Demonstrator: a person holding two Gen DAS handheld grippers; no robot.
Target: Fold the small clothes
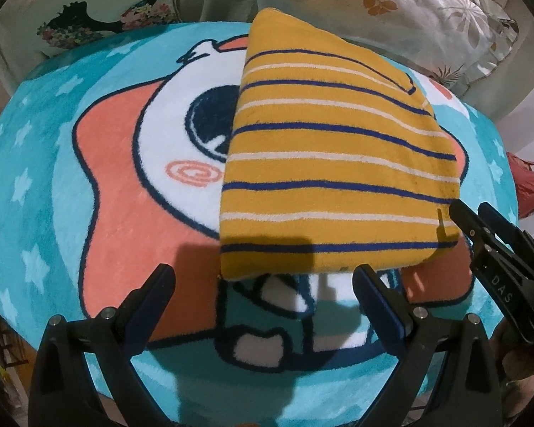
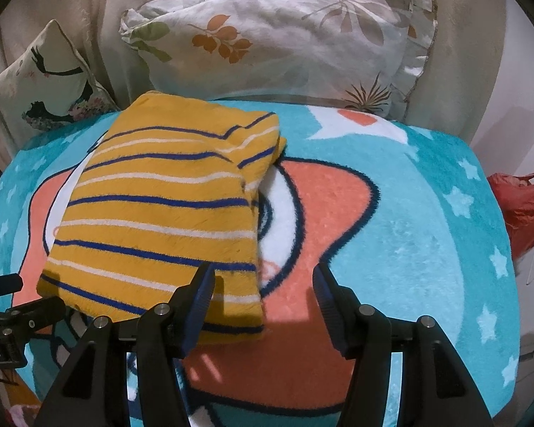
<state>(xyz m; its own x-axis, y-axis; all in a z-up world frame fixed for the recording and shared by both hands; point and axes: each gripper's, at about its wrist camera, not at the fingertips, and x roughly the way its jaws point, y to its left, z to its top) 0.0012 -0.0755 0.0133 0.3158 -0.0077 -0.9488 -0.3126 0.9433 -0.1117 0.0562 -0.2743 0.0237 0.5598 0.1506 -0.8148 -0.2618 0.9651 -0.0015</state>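
A small yellow garment (image 1: 331,163) with blue and white stripes lies folded into a thick rectangle on a teal cartoon blanket (image 1: 35,213). My left gripper (image 1: 263,277) is open just short of the garment's near edge, nothing between its fingers. In the left wrist view my right gripper (image 1: 471,210) comes in from the right, open, at the garment's near right corner. The right wrist view shows the same garment (image 2: 160,213) at centre left, and my right gripper (image 2: 263,277) open at its near right corner, the left fingertip (image 2: 204,277) over the cloth. The left gripper (image 2: 17,291) shows at the left edge.
The blanket (image 2: 409,213) covers a raised padded surface with rounded edges. A floral pillow (image 2: 284,39) and a smaller printed cushion (image 2: 46,85) lean against a beige curtain at the back. A red plastic bag (image 2: 519,206) lies off the right side.
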